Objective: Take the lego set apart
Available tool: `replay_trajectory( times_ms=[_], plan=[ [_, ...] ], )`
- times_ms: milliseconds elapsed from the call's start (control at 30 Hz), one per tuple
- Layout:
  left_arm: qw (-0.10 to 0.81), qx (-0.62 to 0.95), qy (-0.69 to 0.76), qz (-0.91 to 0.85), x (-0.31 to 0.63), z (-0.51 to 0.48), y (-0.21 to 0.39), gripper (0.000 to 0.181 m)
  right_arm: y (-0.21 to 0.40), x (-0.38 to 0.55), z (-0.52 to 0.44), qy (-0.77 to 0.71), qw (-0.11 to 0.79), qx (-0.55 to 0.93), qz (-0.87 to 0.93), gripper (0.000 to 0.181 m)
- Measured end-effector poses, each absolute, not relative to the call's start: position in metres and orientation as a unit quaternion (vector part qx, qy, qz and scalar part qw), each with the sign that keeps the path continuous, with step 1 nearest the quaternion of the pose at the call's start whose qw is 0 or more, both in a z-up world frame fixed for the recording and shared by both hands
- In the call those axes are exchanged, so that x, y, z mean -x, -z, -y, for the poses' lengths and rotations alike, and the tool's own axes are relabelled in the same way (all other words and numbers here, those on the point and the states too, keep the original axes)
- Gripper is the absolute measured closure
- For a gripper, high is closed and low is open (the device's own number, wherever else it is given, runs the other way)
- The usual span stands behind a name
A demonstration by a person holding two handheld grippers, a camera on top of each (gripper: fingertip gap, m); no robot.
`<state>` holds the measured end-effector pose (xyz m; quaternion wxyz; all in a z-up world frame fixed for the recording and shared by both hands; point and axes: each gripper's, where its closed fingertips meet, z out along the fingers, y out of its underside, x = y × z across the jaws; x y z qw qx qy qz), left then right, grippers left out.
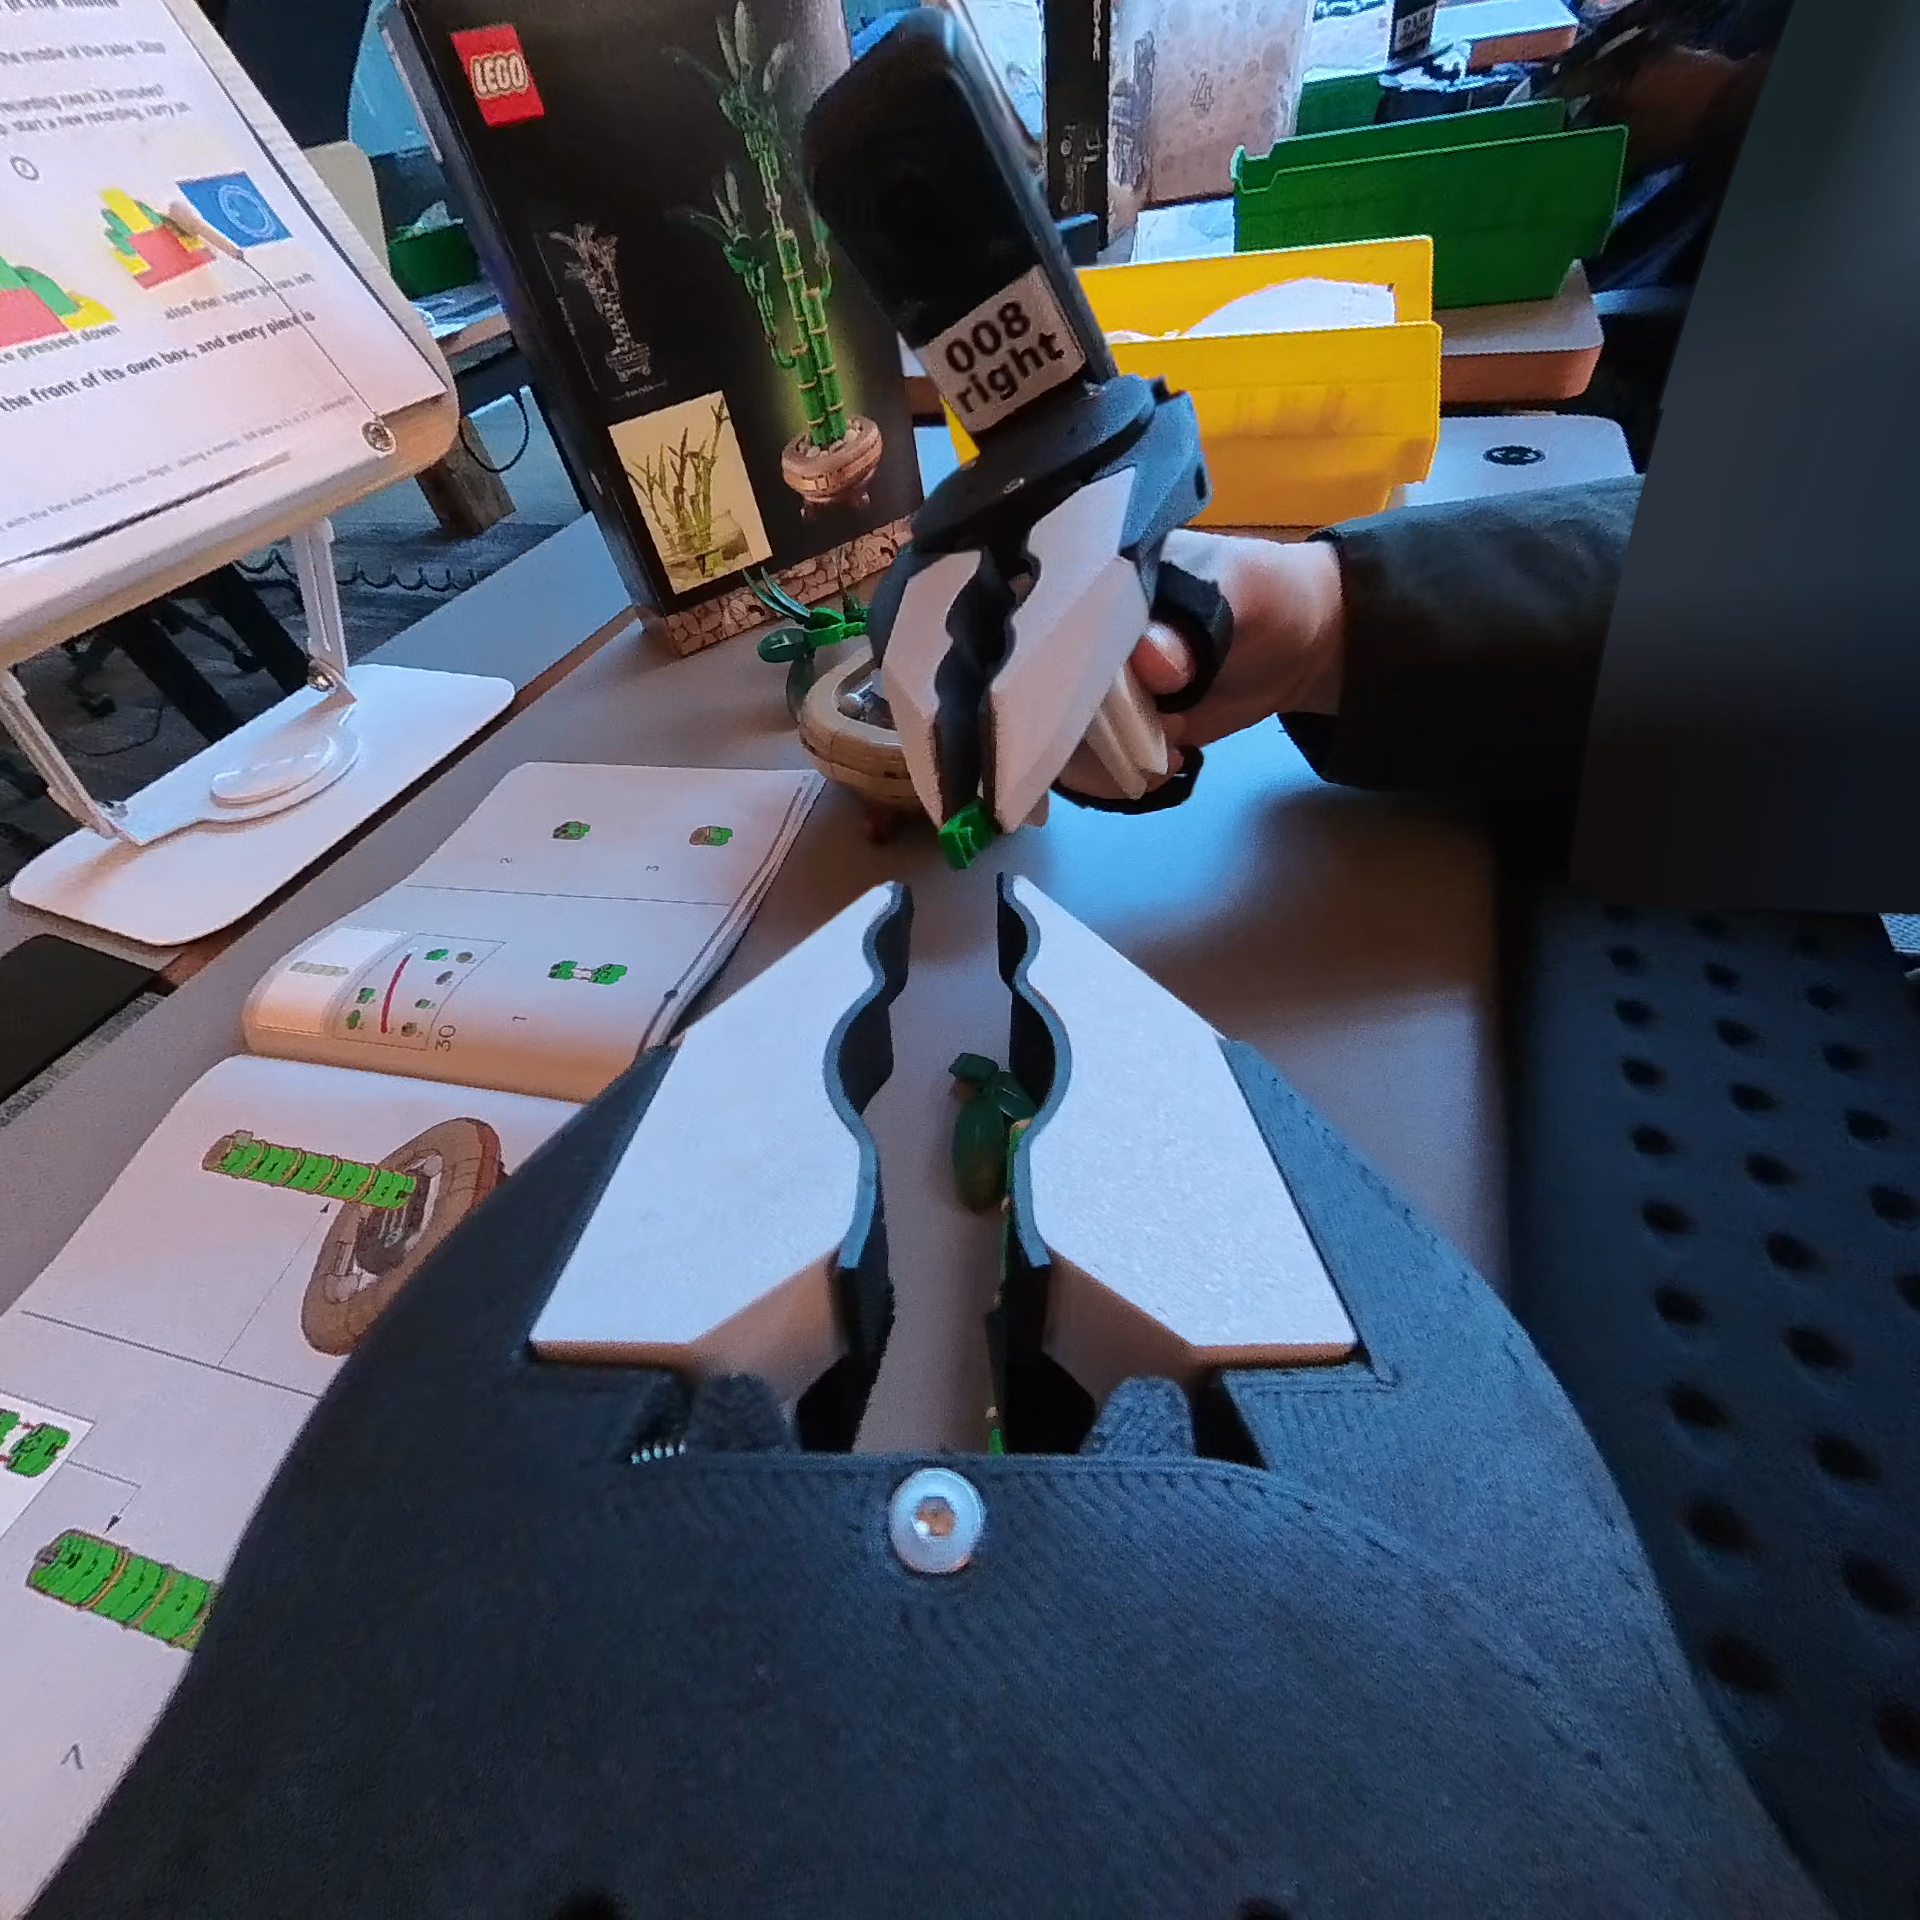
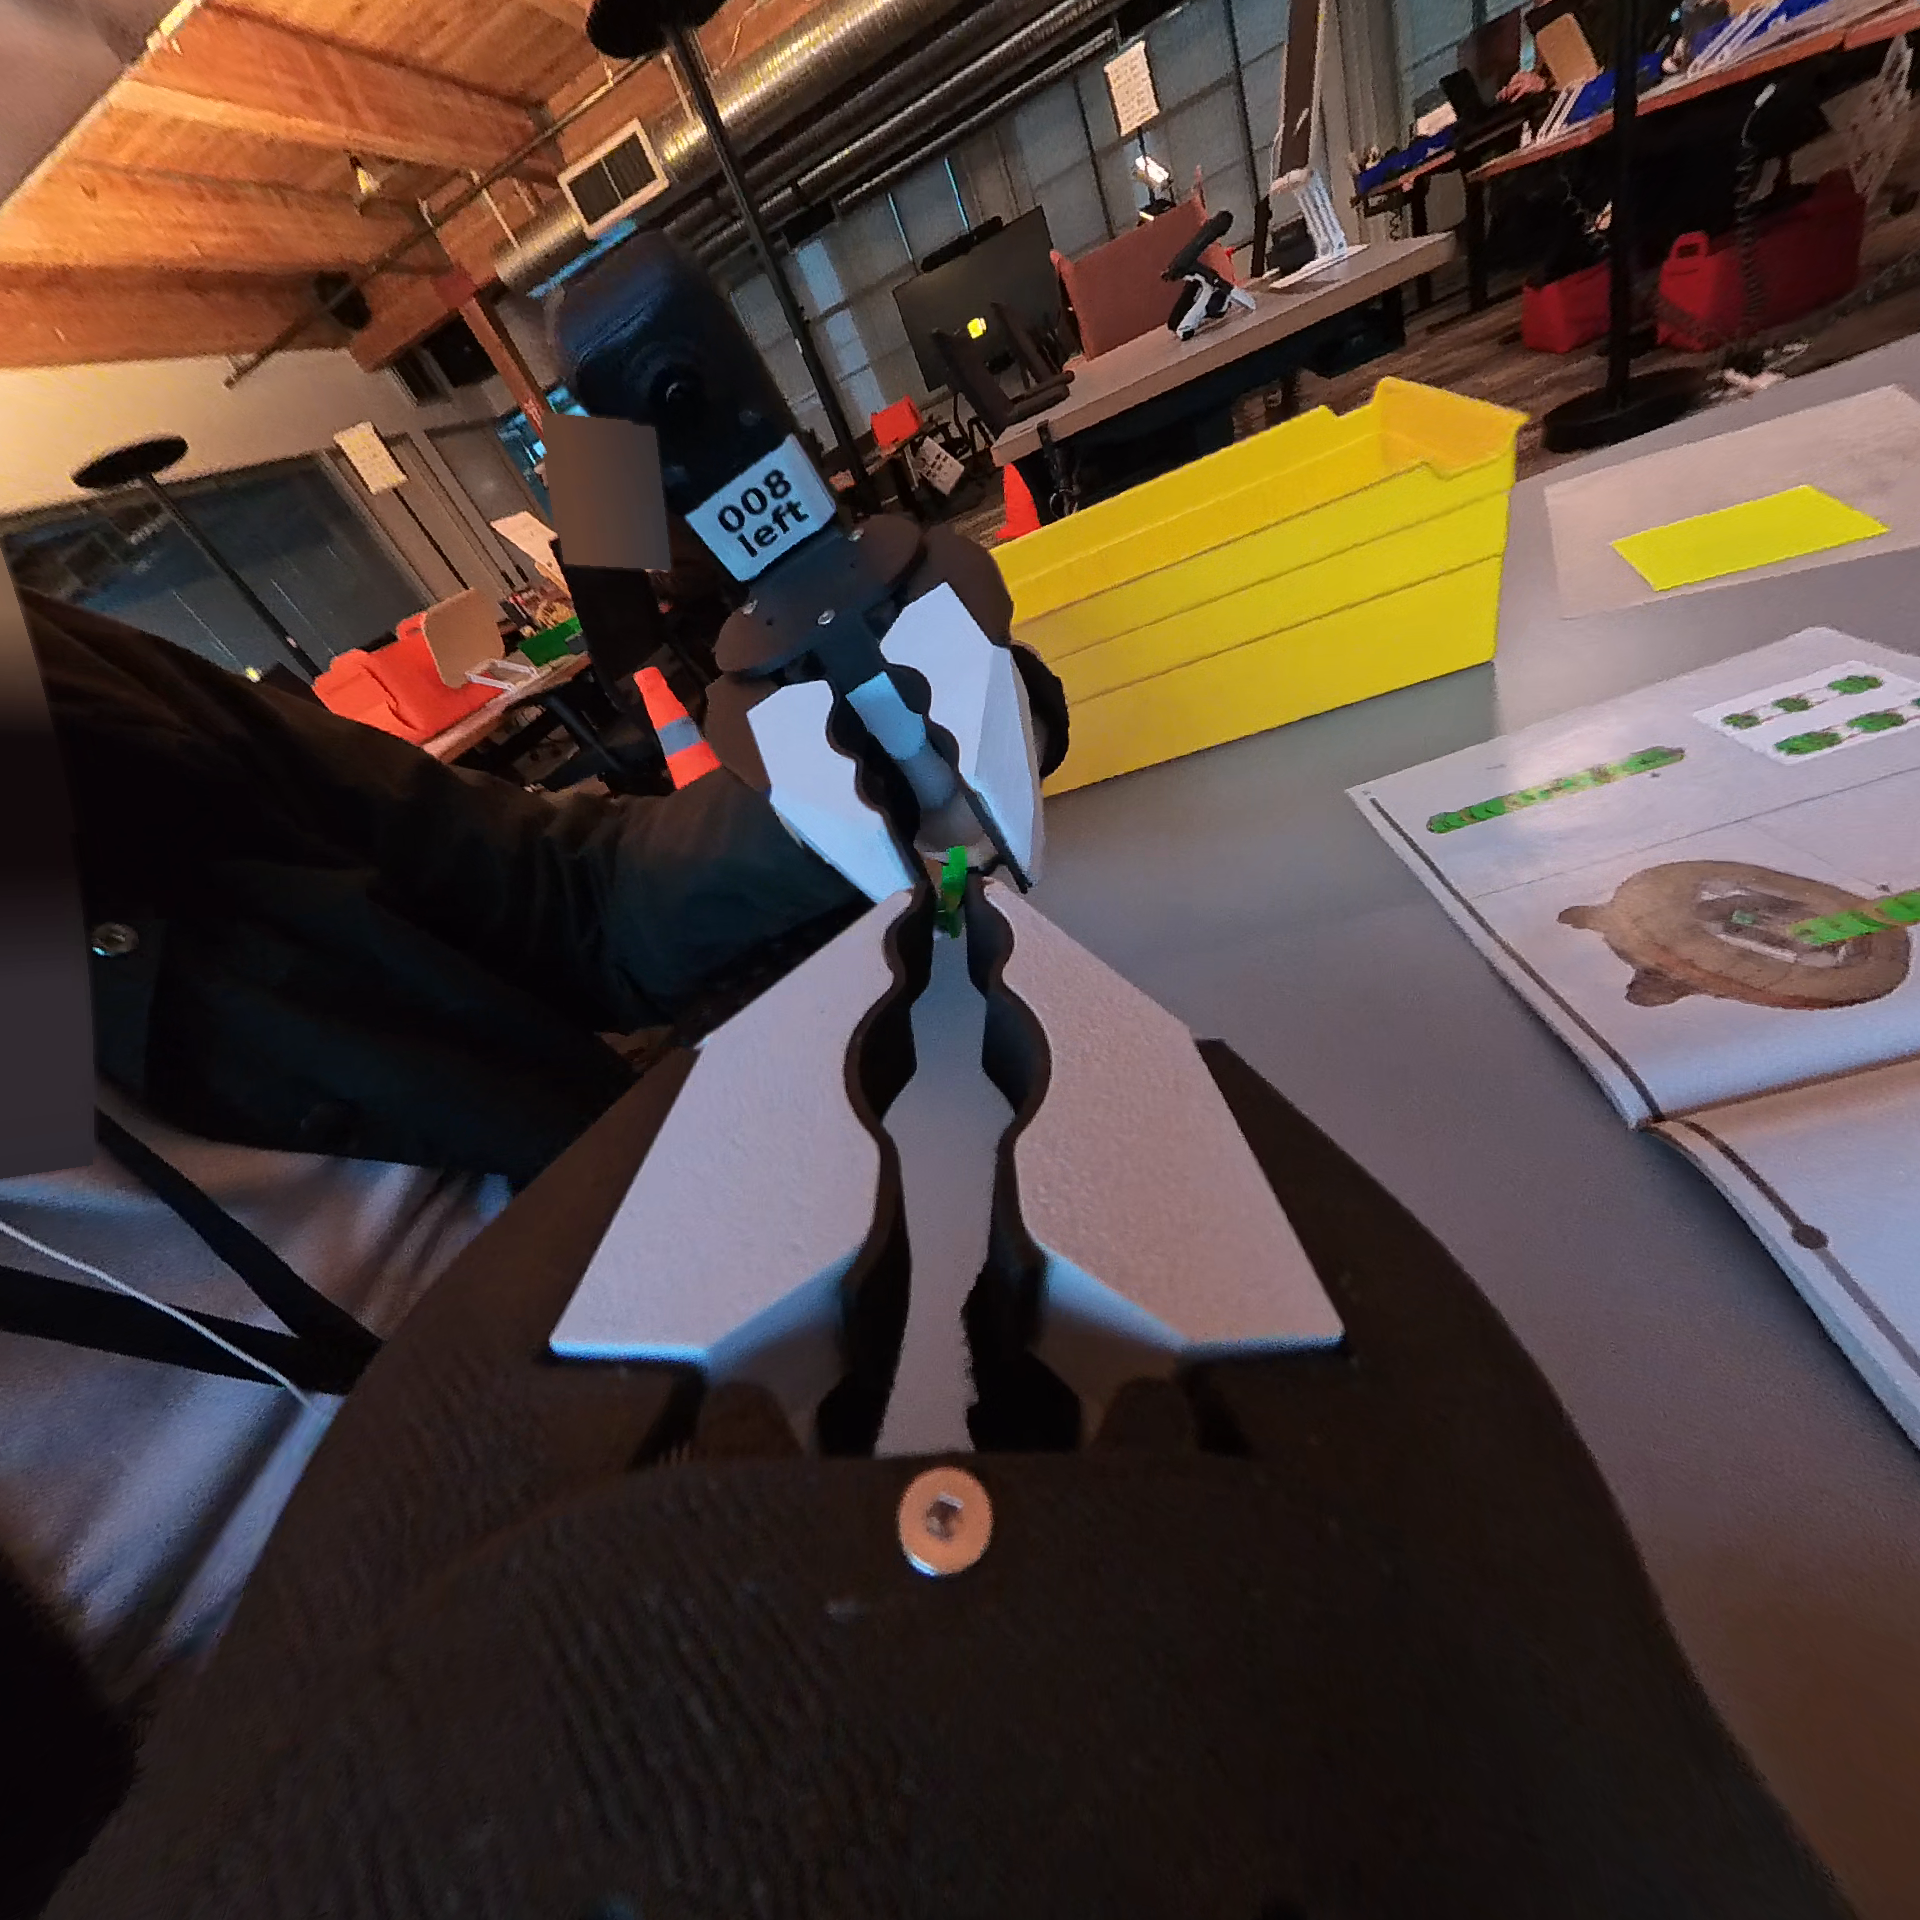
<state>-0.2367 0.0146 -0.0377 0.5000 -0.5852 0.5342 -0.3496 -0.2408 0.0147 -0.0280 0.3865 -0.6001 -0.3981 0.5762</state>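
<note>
My right gripper (image 2: 951,912) is shut on a small bright green lego piece (image 2: 950,896), pinched at the fingertips. In the left wrist view, the right gripper (image 1: 975,816) holds that green piece (image 1: 964,836) just above and beyond my left gripper (image 1: 954,891). The left gripper's jaws stand a narrow gap apart with nothing across the tips. A dark green leaf sprig (image 1: 982,1132) shows in that gap against the right finger; I cannot tell whether it is held or lies on the table. A tan lego pot (image 1: 847,732) with green leaves stands behind the right gripper.
A lego box (image 1: 665,312) stands at the back and an open instruction booklet (image 1: 540,914) lies to the left, also showing in the right wrist view (image 2: 1662,883). A yellow bin (image 2: 1278,582), a white document stand (image 1: 260,769) and a black perforated chair (image 1: 1714,1247) surround the grey table (image 1: 1299,935). My left and right fingertips are right by each other. The dark green leaf sprig (image 1: 982,1132) is about equally far from each gripper, around 11 cm.
</note>
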Motion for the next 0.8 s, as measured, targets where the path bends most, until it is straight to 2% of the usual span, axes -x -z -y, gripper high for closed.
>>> replay_trajectory(
  times_ms=[267,467,733,800],
  plan=[
    [0.533,0.545,0.325,-0.560,0.238,-0.006,0.030,0.170,0.025,0.245,-0.003,-0.471,0.479,0.550,0.496,0.177],
    [0.562,0.508,0.284,-0.588,0.237,0.000,0.029,0.178,0.026,0.246,0.000,-0.421,0.514,0.523,0.533,0.177],
    [0.593,0.483,0.217,-0.606,0.237,-0.002,0.031,0.178,0.028,0.246,0.000,-0.361,0.555,0.497,0.562,0.176],
    [0.602,0.496,0.241,-0.578,0.239,-0.007,0.022,0.178,0.021,0.245,-0.001,-0.380,0.560,0.496,0.544,0.164]
  ],
)
